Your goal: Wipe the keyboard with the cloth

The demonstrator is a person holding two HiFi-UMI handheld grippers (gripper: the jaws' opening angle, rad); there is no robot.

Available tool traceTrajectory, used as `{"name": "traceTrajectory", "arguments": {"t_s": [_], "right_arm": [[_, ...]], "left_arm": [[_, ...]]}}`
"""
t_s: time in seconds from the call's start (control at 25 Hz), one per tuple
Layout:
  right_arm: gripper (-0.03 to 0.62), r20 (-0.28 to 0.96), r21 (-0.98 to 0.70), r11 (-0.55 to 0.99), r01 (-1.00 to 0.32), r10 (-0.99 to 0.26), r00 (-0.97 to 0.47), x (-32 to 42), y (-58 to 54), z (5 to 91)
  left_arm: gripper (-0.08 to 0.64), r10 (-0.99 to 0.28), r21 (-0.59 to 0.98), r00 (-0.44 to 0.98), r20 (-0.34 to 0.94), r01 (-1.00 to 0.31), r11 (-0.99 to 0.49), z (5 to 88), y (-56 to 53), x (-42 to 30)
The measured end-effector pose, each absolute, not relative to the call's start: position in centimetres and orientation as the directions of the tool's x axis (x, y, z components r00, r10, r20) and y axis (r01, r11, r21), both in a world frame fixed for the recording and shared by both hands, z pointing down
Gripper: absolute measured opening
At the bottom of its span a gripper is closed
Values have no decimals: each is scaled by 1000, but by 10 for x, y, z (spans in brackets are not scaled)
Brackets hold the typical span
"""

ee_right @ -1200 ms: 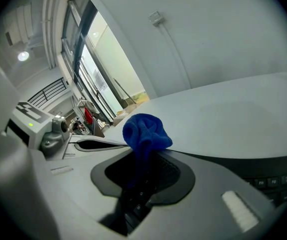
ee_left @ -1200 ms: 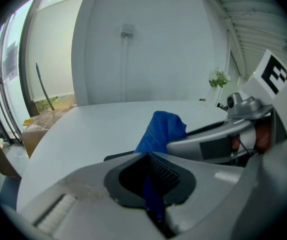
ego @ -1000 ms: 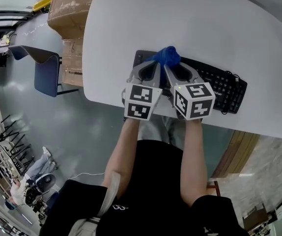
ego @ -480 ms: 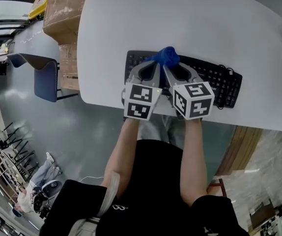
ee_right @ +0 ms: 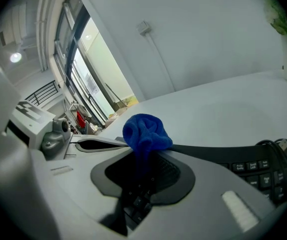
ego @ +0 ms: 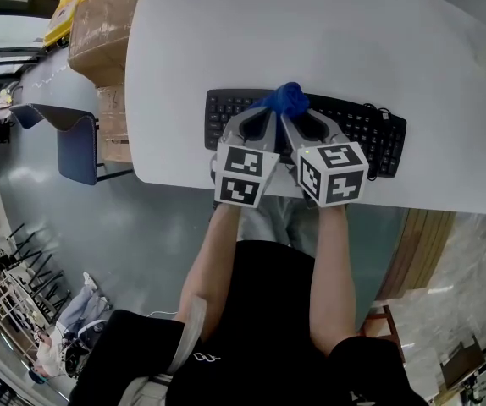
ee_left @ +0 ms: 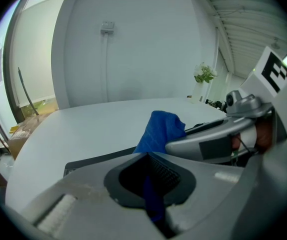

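Note:
A black keyboard (ego: 363, 130) lies along the near edge of the white table (ego: 311, 32). A bunched blue cloth (ego: 289, 98) rests on the keyboard's left half. My left gripper (ego: 266, 113) and right gripper (ego: 299, 115) stand side by side, their tips meeting at the cloth, and both are shut on it. The left gripper view has a strip of cloth (ee_left: 159, 129) pinched in the jaws, with the keyboard (ee_left: 96, 160) below. From the right gripper view, the cloth (ee_right: 144, 130) bulges above the shut jaws and the keys (ee_right: 253, 171) run off to the right.
Cardboard boxes (ego: 99, 24) and a blue chair (ego: 78, 138) stand on the floor left of the table. The keyboard's coiled cable (ego: 378, 112) lies at its right end. A vase with a plant (ee_left: 202, 79) stands at the table's far side.
Both grippers, still shut on the cloth, have slid it to the right along the keyboard, farther from its left end.

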State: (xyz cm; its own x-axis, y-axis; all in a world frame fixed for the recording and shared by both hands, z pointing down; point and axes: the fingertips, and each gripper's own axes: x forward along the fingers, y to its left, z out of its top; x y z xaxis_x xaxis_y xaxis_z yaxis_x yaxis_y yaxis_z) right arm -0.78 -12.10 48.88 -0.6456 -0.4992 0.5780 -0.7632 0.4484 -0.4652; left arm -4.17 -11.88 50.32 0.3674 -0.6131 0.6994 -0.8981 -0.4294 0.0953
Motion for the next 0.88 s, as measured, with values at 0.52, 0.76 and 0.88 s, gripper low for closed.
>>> {"name": "traceTrajectory", "arguments": {"t_s": [0.52, 0.76, 0.88], "right_arm": [[91, 586, -447, 399, -800, -546, -599, 30, -119, 491], [91, 588, -442, 372, -816, -567, -577, 52, -118, 491], [91, 589, -442, 358, -822, -576, -567, 61, -118, 491]], "left_arm": [[-2, -589, 101, 415, 693, -866, -491, 506, -119, -4], [-2, -572, 107, 441, 692, -846, -523, 506, -119, 19], [-2, -564, 108, 451, 691, -837, -537, 506, -120, 28]]}}
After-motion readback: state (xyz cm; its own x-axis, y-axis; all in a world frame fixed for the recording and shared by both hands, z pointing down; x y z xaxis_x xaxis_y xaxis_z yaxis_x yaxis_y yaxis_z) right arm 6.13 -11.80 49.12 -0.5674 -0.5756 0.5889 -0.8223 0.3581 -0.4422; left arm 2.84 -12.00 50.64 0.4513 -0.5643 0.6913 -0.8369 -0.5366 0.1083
